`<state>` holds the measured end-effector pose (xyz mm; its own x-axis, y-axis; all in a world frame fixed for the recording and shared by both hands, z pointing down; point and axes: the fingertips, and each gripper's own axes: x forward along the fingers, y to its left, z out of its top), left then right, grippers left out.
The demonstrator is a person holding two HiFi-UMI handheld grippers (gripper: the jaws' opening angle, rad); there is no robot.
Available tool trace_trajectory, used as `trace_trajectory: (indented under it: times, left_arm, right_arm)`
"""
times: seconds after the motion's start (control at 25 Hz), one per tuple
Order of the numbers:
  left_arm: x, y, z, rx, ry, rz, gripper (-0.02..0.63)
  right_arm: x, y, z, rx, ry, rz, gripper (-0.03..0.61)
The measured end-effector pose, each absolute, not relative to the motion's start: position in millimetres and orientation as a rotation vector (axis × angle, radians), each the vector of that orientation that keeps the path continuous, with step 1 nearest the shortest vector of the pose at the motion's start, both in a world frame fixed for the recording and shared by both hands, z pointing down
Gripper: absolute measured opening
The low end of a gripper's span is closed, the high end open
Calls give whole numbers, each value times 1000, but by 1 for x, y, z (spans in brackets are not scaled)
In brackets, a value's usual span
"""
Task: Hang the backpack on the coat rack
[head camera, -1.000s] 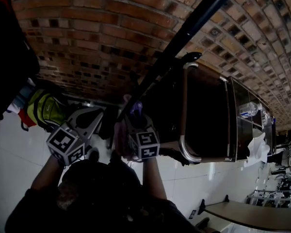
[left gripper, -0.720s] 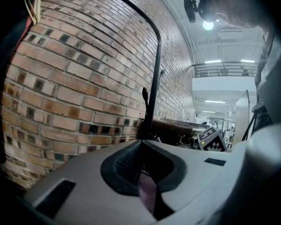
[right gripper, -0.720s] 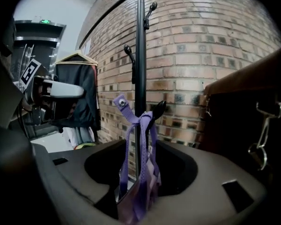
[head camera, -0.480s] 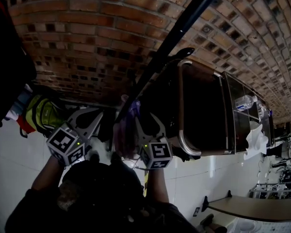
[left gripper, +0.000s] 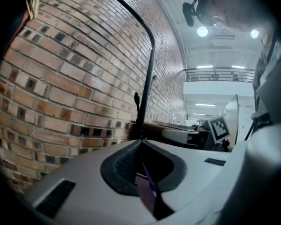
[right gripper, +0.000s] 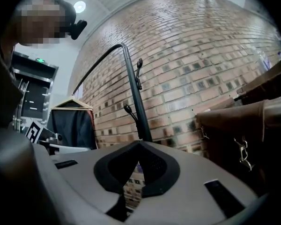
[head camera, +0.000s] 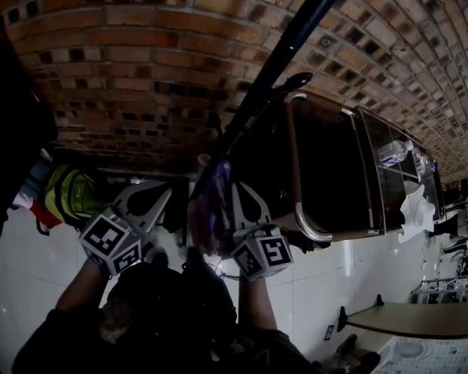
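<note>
The backpack shows only as purple fabric [head camera: 210, 205], held up in front of the brick wall between both grippers. My left gripper [head camera: 168, 195] is shut on a purple strap [left gripper: 147, 191] that hangs down from its closed tips. My right gripper [head camera: 235, 189] is shut at the fabric's right edge, with a sliver of purple strap [right gripper: 138, 167] just under its tips. The black coat rack pole [head camera: 288, 49] rises right behind the fabric. Its hooks [right gripper: 139, 69] stick out above the grippers, and a lower hook [left gripper: 136, 100] shows in the left gripper view.
A dark brown piece of furniture with a chrome rail [head camera: 295, 170] stands right of the pole. A brown leather bag with a clasp [right gripper: 234, 139] is close on the right. A yellow-green bag [head camera: 72, 193] and a dark coat on a hanger [right gripper: 72, 125] are to the left. White tiles lie below.
My right gripper spread its jaws beside the purple fabric, shifted to the right in the picture and shut again. The purple fabric sits a little higher. The left gripper has hardly moved.
</note>
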<state>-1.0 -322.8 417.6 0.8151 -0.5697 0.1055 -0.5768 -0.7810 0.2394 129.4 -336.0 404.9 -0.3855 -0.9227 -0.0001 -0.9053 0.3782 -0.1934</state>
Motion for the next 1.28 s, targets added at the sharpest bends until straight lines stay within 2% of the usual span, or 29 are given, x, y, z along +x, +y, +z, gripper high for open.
trace_trajectory:
  times: [0.56,1.0,1.28]
  left_arm:
    - [25,-268,412,2751,-879,85,41]
    - [86,-110,410,2773,-908,75,41]
    - [93,-1,412,2766,-905,67,41]
  right_arm:
    - [125,-277,384,-1596,2624,-188,-2]
    - [180,-113,392,-1579,2643,-223,-2]
    - [182,-10,394,-1569,2666,-201,-2]
